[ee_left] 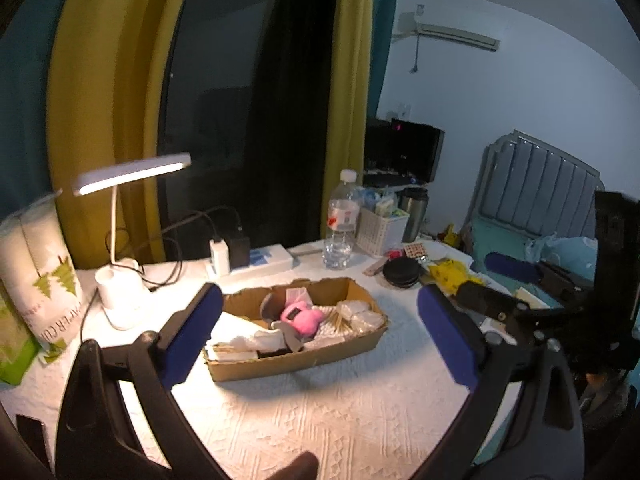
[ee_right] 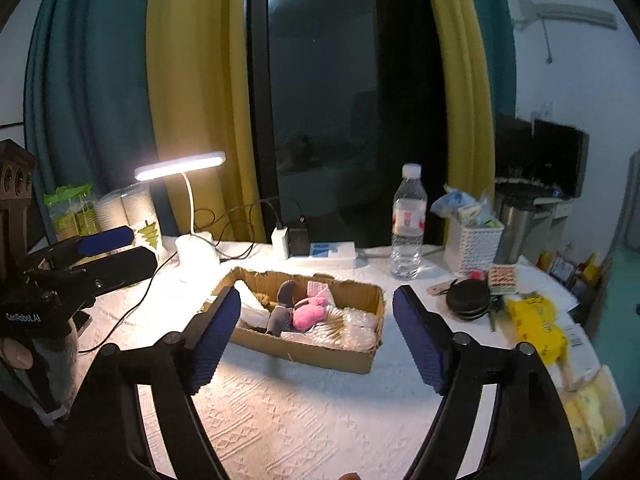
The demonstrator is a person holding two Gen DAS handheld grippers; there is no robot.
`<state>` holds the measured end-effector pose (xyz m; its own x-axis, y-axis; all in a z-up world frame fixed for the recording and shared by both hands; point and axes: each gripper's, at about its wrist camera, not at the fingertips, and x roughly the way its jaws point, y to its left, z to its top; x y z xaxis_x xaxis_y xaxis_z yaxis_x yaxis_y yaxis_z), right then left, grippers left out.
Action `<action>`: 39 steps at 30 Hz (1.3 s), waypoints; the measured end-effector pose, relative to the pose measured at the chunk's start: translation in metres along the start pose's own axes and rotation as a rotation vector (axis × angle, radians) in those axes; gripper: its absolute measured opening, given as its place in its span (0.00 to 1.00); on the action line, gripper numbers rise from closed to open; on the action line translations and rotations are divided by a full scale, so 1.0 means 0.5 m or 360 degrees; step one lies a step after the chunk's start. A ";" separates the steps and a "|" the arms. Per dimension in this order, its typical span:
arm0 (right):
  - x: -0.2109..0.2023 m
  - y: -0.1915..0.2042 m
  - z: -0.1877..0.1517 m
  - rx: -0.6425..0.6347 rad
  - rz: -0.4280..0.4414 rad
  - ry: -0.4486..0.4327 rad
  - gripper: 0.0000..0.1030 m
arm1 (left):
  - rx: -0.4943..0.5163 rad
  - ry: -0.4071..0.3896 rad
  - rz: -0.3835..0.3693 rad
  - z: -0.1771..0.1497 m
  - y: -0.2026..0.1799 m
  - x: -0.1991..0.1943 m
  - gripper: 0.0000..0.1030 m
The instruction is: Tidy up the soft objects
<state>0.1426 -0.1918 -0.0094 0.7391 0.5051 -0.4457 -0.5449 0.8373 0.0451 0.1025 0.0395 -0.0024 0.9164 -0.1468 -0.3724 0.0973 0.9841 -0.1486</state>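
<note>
A shallow cardboard box [ee_left: 362,350] [ee_right: 362,358] lies on the white tablecloth. It holds a pink plush toy [ee_left: 300,320] [ee_right: 310,316], grey fabric pieces [ee_right: 280,318], white folded cloths [ee_left: 256,340] and clear wrapped packets [ee_left: 360,316] [ee_right: 360,330]. My left gripper [ee_left: 320,332] is open and empty, hovering in front of the box. My right gripper [ee_right: 316,336] is open and empty, also in front of the box. The left gripper also shows in the right wrist view [ee_right: 116,248], at the far left.
A lit white desk lamp [ee_right: 192,240] [ee_left: 120,288], power strip with charger [ee_right: 316,250], water bottle [ee_right: 408,224] [ee_left: 340,224], white basket [ee_right: 472,248], black round discs [ee_right: 468,300], yellow packets [ee_right: 536,324], paper-cup sleeve [ee_left: 36,272] stand around the box. Bed [ee_left: 536,208] lies to the right.
</note>
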 end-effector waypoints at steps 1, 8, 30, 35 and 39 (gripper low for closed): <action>-0.015 0.001 0.001 -0.0002 -0.0016 -0.0020 0.79 | 0.0014 -0.0014 0.0013 0.001 -0.005 -0.011 0.97; -0.102 0.009 0.005 -0.0015 -0.0089 -0.0093 0.79 | 0.0087 -0.0049 0.0134 -0.006 -0.040 -0.067 0.97; -0.180 0.008 0.004 0.0008 -0.0132 -0.0156 0.79 | 0.0145 -0.0156 0.0187 0.003 -0.059 -0.140 0.97; -0.181 0.007 0.004 0.0009 -0.0132 -0.0155 0.79 | 0.0140 -0.0157 0.0183 0.003 -0.060 -0.143 0.97; -0.180 0.008 0.004 0.0011 -0.0134 -0.0155 0.79 | 0.0140 -0.0155 0.0180 0.003 -0.061 -0.143 0.97</action>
<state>0.0746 -0.2333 0.0324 0.8172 0.4507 -0.3592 -0.4770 0.8787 0.0176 0.0346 0.0201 0.0300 0.9563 -0.0282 -0.2911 0.0209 0.9994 -0.0282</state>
